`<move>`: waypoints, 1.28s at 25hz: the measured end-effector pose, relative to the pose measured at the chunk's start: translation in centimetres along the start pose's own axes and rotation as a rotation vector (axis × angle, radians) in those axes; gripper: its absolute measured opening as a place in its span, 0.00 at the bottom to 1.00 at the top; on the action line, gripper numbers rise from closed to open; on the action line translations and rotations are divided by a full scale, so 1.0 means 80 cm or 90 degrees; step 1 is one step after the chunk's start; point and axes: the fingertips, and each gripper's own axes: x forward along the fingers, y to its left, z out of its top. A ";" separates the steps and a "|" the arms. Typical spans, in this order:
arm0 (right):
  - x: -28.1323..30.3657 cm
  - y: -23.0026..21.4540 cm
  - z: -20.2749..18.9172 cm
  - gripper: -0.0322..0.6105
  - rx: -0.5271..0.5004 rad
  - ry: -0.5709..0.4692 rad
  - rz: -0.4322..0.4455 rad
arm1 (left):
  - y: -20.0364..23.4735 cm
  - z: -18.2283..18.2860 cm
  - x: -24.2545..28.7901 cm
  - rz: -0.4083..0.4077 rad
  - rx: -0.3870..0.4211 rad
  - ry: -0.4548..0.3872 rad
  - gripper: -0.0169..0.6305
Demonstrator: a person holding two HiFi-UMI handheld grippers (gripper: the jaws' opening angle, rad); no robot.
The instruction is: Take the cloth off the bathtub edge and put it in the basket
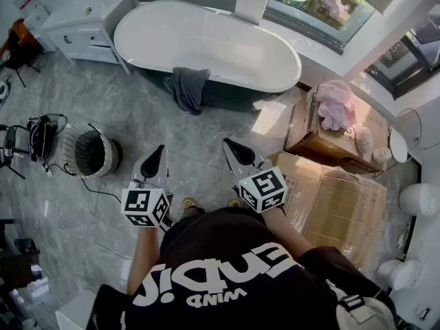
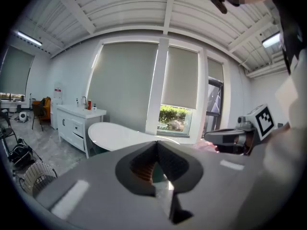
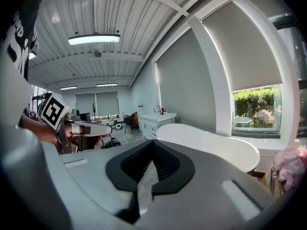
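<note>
While both hands reach out side by side ahead of the person's torso, tips dipped slightly toward the tub, the left gripper has its jaws pressed together on nothing, and the right gripper is closed at the tips too (both empty). The grey cloth hangs over the near edge of the white bathtub, well ahead of both tips. On the grey tiled floor, the wire basket stands off to the left. Cardboard boxes sit right, and a white vanity stands left of the tub.
</note>
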 end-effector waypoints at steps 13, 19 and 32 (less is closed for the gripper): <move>0.024 0.033 0.006 0.06 0.013 -0.024 -0.026 | 0.047 0.002 -0.005 -0.025 0.002 -0.001 0.02; 0.030 0.048 -0.001 0.06 0.010 -0.043 -0.068 | 0.065 -0.008 -0.009 -0.063 0.020 0.002 0.02; 0.064 0.031 -0.007 0.06 0.026 -0.034 -0.097 | 0.100 -0.006 0.024 -0.077 0.030 0.017 0.02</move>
